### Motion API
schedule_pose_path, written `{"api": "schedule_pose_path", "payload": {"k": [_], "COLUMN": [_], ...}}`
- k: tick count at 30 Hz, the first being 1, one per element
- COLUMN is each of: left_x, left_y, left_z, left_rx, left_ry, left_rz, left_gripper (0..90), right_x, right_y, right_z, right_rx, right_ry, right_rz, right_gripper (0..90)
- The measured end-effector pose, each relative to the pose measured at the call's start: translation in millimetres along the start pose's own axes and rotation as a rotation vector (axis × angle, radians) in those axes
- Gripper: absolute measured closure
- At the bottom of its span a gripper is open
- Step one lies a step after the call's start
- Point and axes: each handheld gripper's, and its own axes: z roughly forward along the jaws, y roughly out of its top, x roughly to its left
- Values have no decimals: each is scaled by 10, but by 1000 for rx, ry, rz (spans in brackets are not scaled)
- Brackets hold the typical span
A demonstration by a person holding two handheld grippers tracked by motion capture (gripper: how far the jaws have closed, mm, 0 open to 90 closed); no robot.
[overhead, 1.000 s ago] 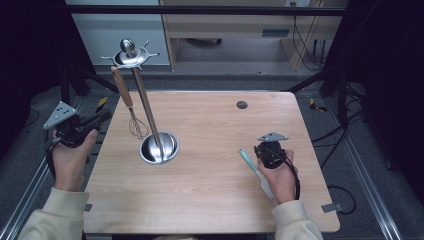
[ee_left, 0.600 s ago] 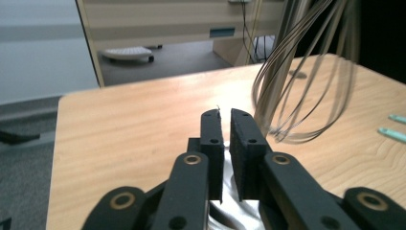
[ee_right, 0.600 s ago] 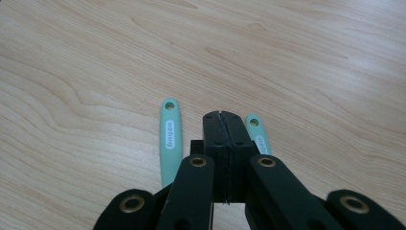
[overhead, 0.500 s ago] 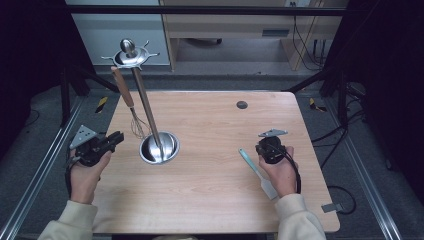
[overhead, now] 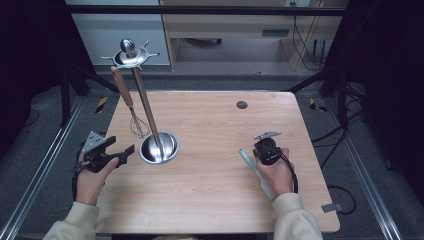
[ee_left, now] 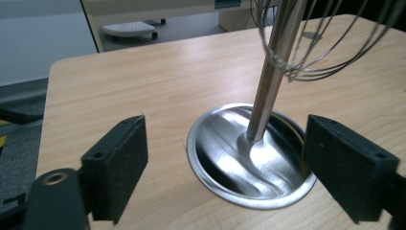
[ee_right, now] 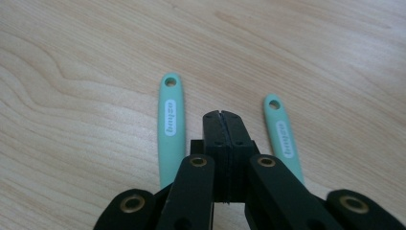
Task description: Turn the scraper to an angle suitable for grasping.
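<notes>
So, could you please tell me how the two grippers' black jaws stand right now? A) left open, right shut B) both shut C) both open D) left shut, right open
A: the left gripper has its jaws spread wide either side of the round steel base of the utensil stand, while the right gripper has its jaws pressed together with nothing between them, over the wooden table between two mint-green handles.

Cream sleeves [overhead: 80,222], black grippers with brass-ringed screw holes, grey three-cornered plates [overhead: 93,141], trailing black cables.
</notes>
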Motion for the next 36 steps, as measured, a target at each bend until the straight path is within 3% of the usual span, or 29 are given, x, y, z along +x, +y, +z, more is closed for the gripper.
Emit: {"api": "schedule_pose_path", "payload": {"k": [9, 36], "left_x": [100, 106], "left_y": [-98, -113], "left_z": [-23, -15], "left_rx": [-3, 1], "left_ry": [18, 19], "left_rz": [-39, -34], "left_gripper": [78, 76], "right_x": [37, 106], "right_y": [-36, -50], "right_z": [80, 150], "right_rx": [20, 41], "right_ry": [10, 28], "right_rz": [2, -27], "right_gripper": [900, 900]}}
